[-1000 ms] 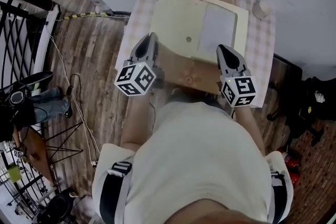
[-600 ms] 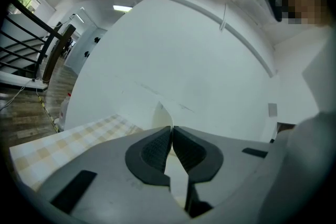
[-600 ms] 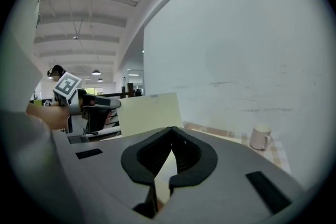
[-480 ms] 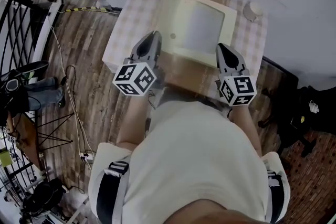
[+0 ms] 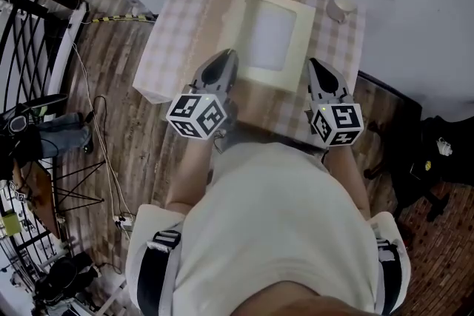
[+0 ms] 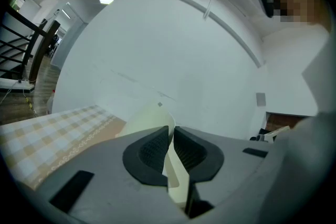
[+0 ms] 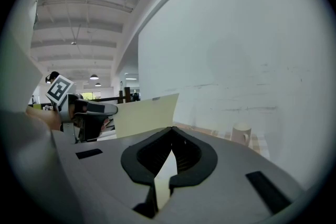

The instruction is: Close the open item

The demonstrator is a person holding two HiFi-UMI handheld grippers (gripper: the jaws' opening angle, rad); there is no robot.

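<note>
A flat cream box with a windowed lid [image 5: 255,15] lies on the checked table [image 5: 178,33]. My left gripper [image 5: 225,59] is at the lid's near left edge and my right gripper [image 5: 317,69] at its near right edge. In the left gripper view the cream lid sheet [image 6: 149,120] runs between the pads of the left gripper [image 6: 173,134]; its jaws have just been opening a little, with the sheet still pinched. In the right gripper view the right gripper [image 7: 171,134] is shut on the lid's edge [image 7: 144,113].
A pale mug [image 5: 342,6] stands at the table's far right corner, close to the white wall, also seen as the mug [image 7: 240,134]. A black railing [image 5: 29,18] and cables lie on the wooden floor at left. Dark furniture [image 5: 437,144] stands at right.
The lid has swung from tilted up at the left down over the box. Both grippers have moved forward over the table with it.
</note>
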